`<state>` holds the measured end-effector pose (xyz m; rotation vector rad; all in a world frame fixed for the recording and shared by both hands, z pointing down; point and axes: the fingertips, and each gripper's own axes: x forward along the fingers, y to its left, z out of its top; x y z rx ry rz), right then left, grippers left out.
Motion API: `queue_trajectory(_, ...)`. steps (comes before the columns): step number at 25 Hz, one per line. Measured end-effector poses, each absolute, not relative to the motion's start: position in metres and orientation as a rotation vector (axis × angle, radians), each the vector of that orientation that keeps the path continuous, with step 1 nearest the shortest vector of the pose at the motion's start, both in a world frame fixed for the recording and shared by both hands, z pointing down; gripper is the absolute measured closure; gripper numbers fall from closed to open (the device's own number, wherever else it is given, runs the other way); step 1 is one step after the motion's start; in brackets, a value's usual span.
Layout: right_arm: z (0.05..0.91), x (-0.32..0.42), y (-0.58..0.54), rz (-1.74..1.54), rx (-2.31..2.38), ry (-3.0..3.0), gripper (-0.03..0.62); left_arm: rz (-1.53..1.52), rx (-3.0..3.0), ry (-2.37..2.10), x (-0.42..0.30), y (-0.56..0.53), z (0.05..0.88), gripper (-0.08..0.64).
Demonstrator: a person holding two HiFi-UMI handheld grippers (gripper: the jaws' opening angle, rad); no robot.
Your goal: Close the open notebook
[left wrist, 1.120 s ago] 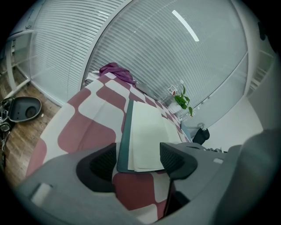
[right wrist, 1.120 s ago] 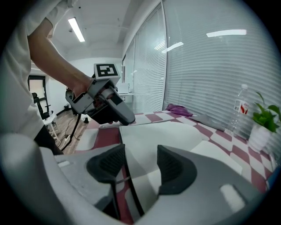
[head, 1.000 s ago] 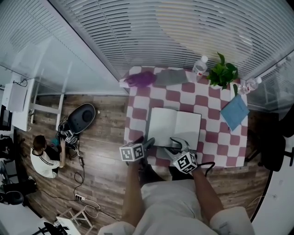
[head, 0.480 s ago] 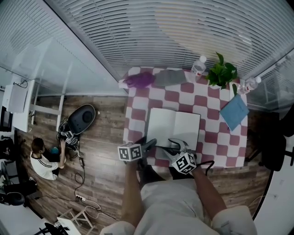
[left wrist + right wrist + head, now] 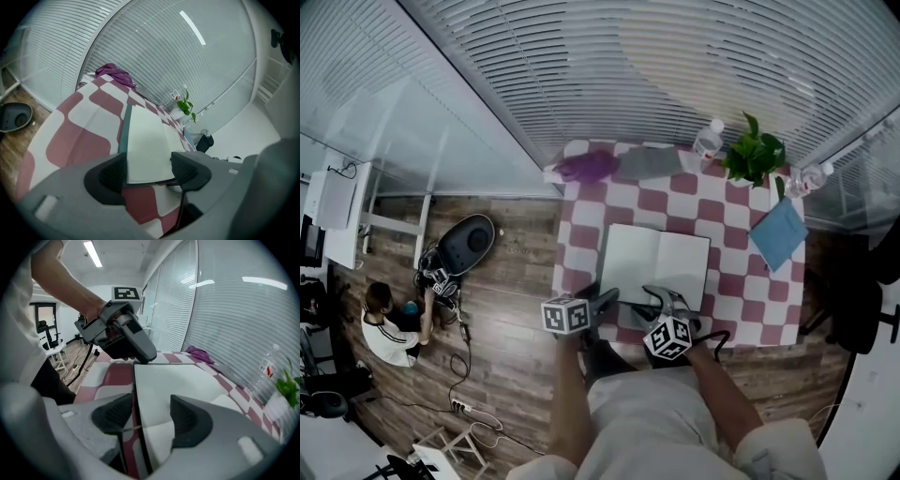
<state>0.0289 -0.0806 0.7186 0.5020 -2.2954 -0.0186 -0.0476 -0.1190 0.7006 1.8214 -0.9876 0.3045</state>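
The checked tabletop [image 5: 581, 234] drops off on its left to the wooden floor [image 5: 506, 309]. Its far side runs against a wall of slatted blinds [image 5: 675, 75], and its near side ends right at the person's body. Along the far edge stand a purple cloth [image 5: 586, 167], a grey pouch [image 5: 647, 161], a water bottle [image 5: 707, 138] and a potted plant [image 5: 755, 150]. A blue pad [image 5: 778, 230] lies near the right edge. Bare cloth surrounds the notebook [image 5: 656, 262] on its left, right and far sides, leaving open room there, while the strip on the near side is narrow.

The notebook lies open and flat in the middle of the tabletop, with its near edge close to the tabletop's near edge. The left hand-held gripper [image 5: 605, 298] is at the notebook's near left corner. The right hand-held gripper [image 5: 664, 298] is at the near edge below the right page, close beside the left one.

The left hand-held gripper's jaws stand wide apart. The corner of the left page shows in the gap and neither pad presses on it, so it grasps nothing. The right hand-held gripper's jaws have just been opening and now stand apart. The notebook's edge runs through the gap clear of both pads, so this one is released too.
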Motion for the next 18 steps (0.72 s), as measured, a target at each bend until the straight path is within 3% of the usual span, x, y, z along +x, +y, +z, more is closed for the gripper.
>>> queue_trajectory(3,0.72,0.025,-0.084,-0.027,0.474,-2.273,0.347,0.295,1.825,-0.958,-0.045,-0.12,0.7,0.255)
queue_trajectory(10,0.717,0.017,-0.071,-0.044,0.335,-2.324,0.522,0.267,1.851,-0.936,-0.051,-0.119,0.69,0.255)
queue_trajectory(18,0.701,0.023,-0.076,0.002,0.421,-2.453,0.566,0.194,1.817,-0.981,-0.084,-0.113,0.685,0.253)
